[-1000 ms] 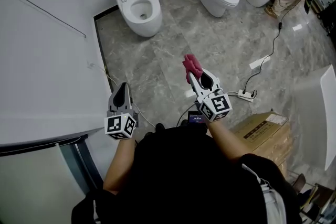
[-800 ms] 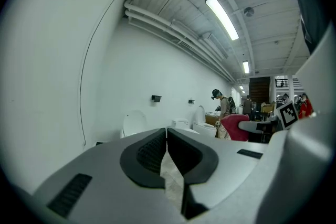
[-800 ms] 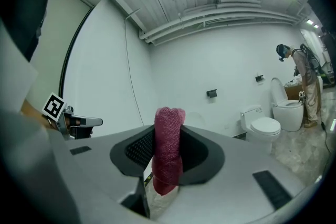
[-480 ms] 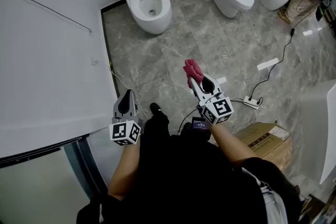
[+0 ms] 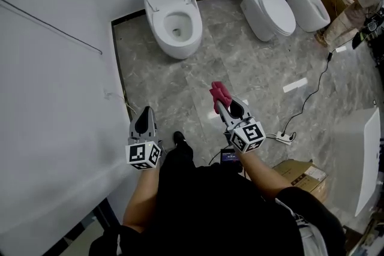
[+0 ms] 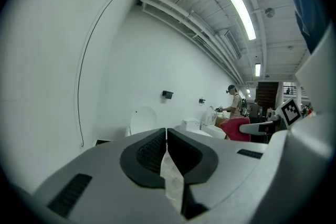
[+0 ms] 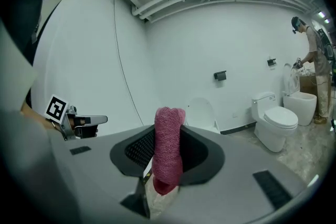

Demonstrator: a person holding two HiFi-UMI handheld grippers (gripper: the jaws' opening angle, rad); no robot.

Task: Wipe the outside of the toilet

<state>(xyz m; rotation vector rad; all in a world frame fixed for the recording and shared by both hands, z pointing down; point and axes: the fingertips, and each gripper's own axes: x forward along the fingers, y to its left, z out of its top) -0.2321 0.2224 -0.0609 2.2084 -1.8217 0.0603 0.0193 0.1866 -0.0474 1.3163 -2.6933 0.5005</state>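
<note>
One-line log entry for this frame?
phase: pre-wipe | left gripper: shut, empty | right gripper: shut on pink cloth | nearest toilet: ahead, not contacted

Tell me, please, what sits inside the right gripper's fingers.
A rolled pink knitted cloth is clamped between the fingers of the right gripper, its top poking out past their tips. Its sides, pressed against the dark ribbed pads, are covered by the fingers.

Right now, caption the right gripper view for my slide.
Right gripper clamps pink knitted cloth, white ceramic toilet ahead.
</note>
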